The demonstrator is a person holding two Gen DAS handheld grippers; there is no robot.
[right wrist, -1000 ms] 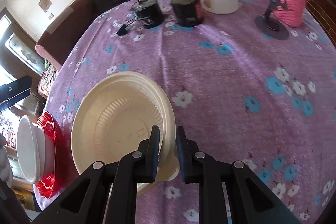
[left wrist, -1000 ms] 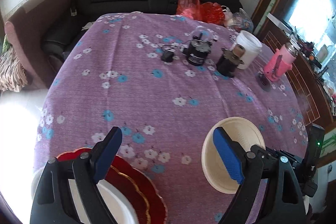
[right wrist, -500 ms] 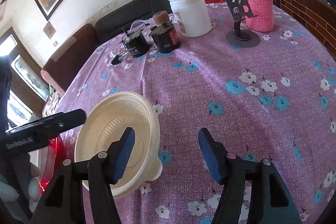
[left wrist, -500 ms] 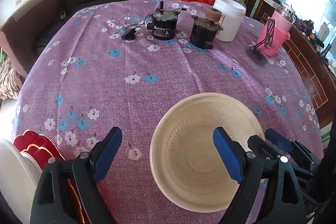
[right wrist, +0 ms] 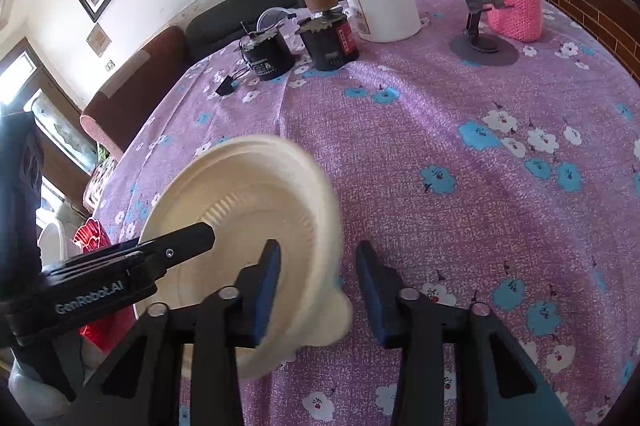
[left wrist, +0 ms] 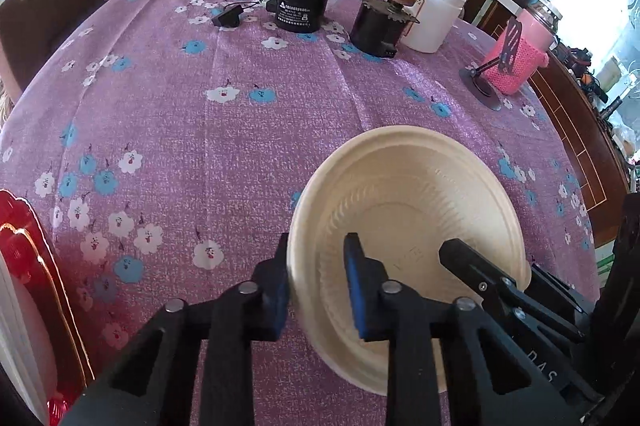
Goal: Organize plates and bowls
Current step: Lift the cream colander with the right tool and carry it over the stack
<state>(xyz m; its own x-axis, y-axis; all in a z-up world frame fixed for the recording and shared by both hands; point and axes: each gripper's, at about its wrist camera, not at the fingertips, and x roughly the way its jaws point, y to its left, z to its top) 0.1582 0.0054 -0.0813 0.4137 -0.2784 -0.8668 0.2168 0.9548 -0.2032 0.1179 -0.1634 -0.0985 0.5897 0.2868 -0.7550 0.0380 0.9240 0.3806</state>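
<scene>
A cream paper bowl (left wrist: 408,210) sits tilted over the purple flowered tablecloth. My left gripper (left wrist: 318,282) straddles its left rim, one finger outside and one inside, jaws narrowed but a gap still shows. In the right wrist view the bowl (right wrist: 248,202) has its right rim between the fingers of my right gripper (right wrist: 318,290), which is open and loose around it. A red scalloped plate (left wrist: 24,258) with a white plate on it lies at the left edge, and shows in the right wrist view (right wrist: 90,238) too.
At the far side stand two black motors (left wrist: 300,6) (left wrist: 380,22), a white tub (left wrist: 434,14), a pink-sleeved bottle (left wrist: 524,62) and a phone stand (left wrist: 486,82). A dark sofa lies behind the table. A wooden cabinet stands to the right.
My right gripper opened and let go of the bowl's rim. My left gripper moved right onto the bowl's left rim and narrowed around it. The bowl looks tilted and blurred.
</scene>
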